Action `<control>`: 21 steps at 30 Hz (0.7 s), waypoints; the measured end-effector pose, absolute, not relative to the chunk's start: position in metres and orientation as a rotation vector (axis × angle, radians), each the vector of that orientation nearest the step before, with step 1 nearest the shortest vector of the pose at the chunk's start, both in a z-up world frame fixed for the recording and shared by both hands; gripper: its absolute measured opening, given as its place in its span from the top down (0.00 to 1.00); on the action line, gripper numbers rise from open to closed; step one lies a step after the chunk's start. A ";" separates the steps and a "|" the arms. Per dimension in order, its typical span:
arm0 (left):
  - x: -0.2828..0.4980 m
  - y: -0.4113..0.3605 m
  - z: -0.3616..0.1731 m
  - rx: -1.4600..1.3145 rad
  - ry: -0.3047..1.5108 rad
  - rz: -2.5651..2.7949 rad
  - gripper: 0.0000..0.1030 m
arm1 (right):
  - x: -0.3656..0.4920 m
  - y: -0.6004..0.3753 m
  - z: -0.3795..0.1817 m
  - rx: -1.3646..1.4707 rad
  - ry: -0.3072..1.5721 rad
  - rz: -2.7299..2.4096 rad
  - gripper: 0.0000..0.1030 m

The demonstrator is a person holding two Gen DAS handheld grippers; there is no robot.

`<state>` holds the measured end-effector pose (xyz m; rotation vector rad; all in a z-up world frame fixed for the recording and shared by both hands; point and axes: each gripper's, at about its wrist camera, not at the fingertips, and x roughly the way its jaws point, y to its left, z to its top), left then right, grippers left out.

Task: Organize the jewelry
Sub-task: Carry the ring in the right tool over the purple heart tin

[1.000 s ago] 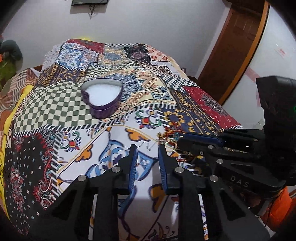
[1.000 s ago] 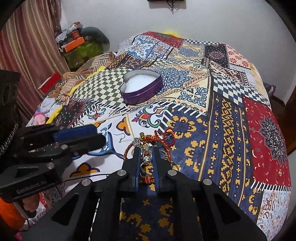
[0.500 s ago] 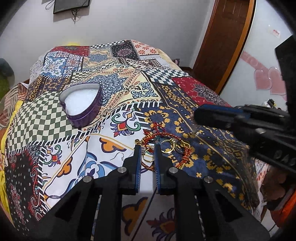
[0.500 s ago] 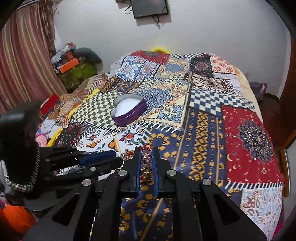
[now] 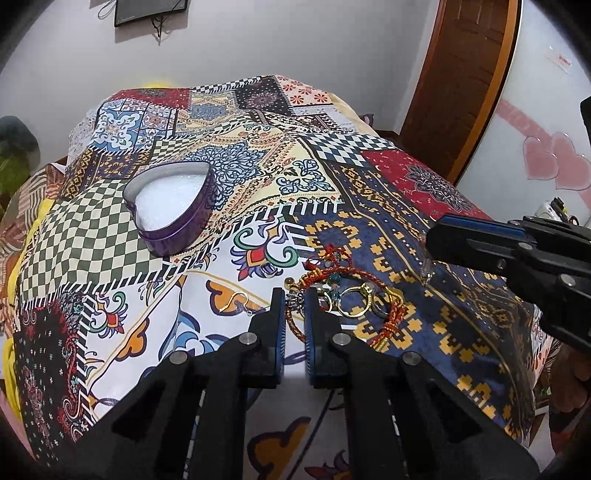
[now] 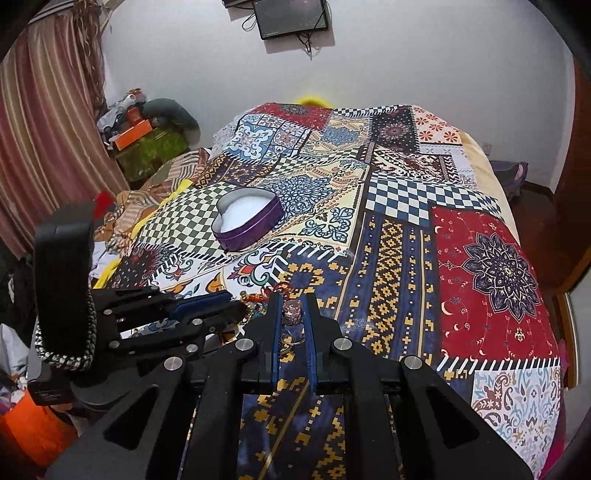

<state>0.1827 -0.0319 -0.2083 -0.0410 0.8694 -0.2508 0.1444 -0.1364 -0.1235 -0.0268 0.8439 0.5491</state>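
A purple heart-shaped tin (image 5: 171, 212) with white lining lies open on the patchwork bedspread; it also shows in the right wrist view (image 6: 247, 221). A pile of jewelry (image 5: 351, 295) with red cord bracelets and gold rings lies just ahead of my left gripper (image 5: 294, 300), whose nearly closed jaws hold a small silver piece (image 5: 293, 302) at the pile's left edge. My right gripper (image 6: 292, 314) is shut on a small sparkly ring (image 6: 291, 314), lifted above the bed. A gold hook earring (image 5: 236, 301) lies alone to the left.
The bed's right edge drops off toward a wooden door (image 5: 461, 85). Curtains (image 6: 48, 122) and a cluttered green box (image 6: 147, 144) stand left of the bed. A dark screen (image 6: 291, 14) hangs on the far wall.
My right gripper rose off the pile with the sparkly ring and pulled back. My left gripper moved right up to the jewelry pile and narrowed around a small silver piece.
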 end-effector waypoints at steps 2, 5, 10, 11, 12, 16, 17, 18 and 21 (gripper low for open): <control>0.182 -0.032 -0.207 -0.042 0.865 -0.250 0.92 | 0.144 -0.136 -0.123 -0.025 0.844 0.550 0.90; 0.178 -0.031 -0.203 -0.038 0.851 -0.246 0.92 | 0.144 -0.136 -0.122 -0.030 0.843 0.548 0.90; 0.169 -0.025 -0.190 -0.046 0.818 -0.236 0.92 | 0.142 -0.135 -0.116 -0.034 0.837 0.542 0.90; 0.167 -0.023 -0.186 -0.051 0.809 -0.233 0.92 | 0.142 -0.135 -0.114 -0.032 0.835 0.541 0.90; 0.165 -0.020 -0.182 -0.056 0.800 -0.230 0.92 | 0.143 -0.135 -0.112 -0.029 0.833 0.541 0.90; 0.161 -0.011 -0.168 -0.068 0.767 -0.213 0.92 | 0.142 -0.131 -0.104 -0.021 0.821 0.543 0.90; 0.159 -0.008 -0.164 -0.073 0.757 -0.209 0.92 | 0.142 -0.130 -0.101 -0.022 0.814 0.543 0.90; 0.159 -0.005 -0.159 -0.078 0.748 -0.205 0.92 | 0.142 -0.129 -0.097 -0.023 0.807 0.542 0.90; 0.157 0.005 -0.147 -0.088 0.721 -0.196 0.92 | 0.142 -0.124 -0.089 -0.028 0.789 0.546 0.90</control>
